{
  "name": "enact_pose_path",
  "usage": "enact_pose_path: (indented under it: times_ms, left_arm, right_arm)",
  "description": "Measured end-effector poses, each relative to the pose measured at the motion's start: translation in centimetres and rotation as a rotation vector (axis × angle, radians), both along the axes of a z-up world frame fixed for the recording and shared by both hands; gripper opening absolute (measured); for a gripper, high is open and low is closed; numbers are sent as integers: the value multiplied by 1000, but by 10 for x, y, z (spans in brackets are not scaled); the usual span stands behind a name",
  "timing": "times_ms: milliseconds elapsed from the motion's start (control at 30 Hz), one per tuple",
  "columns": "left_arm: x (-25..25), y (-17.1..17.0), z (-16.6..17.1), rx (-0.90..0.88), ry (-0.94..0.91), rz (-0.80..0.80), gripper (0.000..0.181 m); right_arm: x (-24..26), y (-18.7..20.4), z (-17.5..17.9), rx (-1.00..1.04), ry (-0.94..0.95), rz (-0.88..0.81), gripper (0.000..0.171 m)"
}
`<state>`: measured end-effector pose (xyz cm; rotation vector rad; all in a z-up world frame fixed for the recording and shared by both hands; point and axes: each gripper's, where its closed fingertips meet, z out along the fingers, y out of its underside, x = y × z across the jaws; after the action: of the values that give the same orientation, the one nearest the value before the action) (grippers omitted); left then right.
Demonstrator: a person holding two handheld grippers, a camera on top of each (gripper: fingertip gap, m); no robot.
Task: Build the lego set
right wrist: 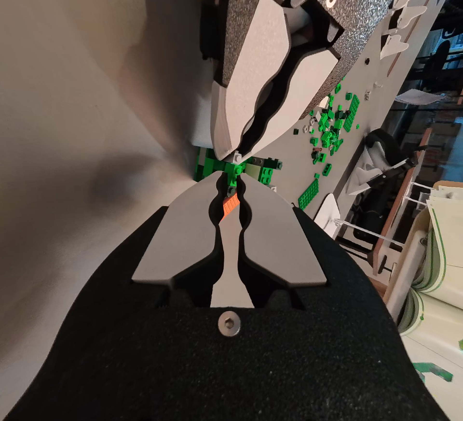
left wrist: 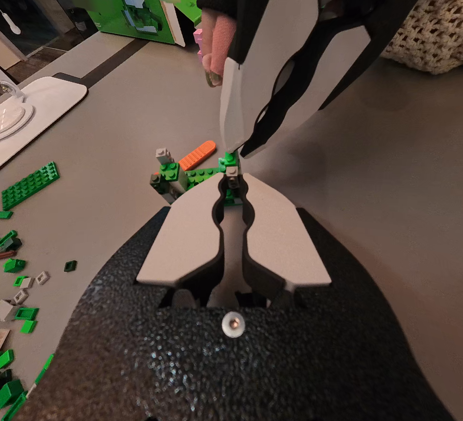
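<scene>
Left gripper (left wrist: 233, 179) clamped on grey post of lego build (left wrist: 198, 178), mid-table | right gripper (left wrist: 238, 153) pinches small green brick (left wrist: 229, 158) on top | press straight down, brace firmly

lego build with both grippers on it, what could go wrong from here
1. The left gripper pinches only a narrow grey and green column of the lego model; downward force from the right gripper could tip it or snap it off.
2. The right gripper holds the small green piece by its tips, so it may slip or seat crooked.
3. The orange brick separator lies close behind and could get bumped.
</scene>
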<state>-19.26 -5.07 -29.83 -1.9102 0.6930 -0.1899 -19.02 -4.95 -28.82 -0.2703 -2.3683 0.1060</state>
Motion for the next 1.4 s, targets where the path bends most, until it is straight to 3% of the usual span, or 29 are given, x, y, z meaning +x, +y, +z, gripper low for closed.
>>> enact_pose_path:
  times_ms: [300,567,733,867,967,1100,1400]
  left_arm:
    - [0,-6,0,32,66,-29,15]
    - [-23,-14,0,128,356,-36,34]
    - [-40,-9,5,89,261,-76,61]
    - [-40,0,-7,-32,153,-202,85]
    - [-36,7,-16,-82,139,-335,93]
    - [-26,14,-17,-136,77,-499,95]
    - [-22,10,-24,-215,70,-708,70]
  right_arm:
    - [1,-2,-1,-23,-7,10,6]
    - [1,-1,-1,-26,-2,10,6]
    - [1,-1,-1,-38,1,20,6]
    - [2,-1,-1,-44,5,33,5]
    - [2,-1,-1,-48,9,43,5]
    - [2,-2,-1,-65,13,57,4]
    - [4,-3,0,-109,21,89,3]
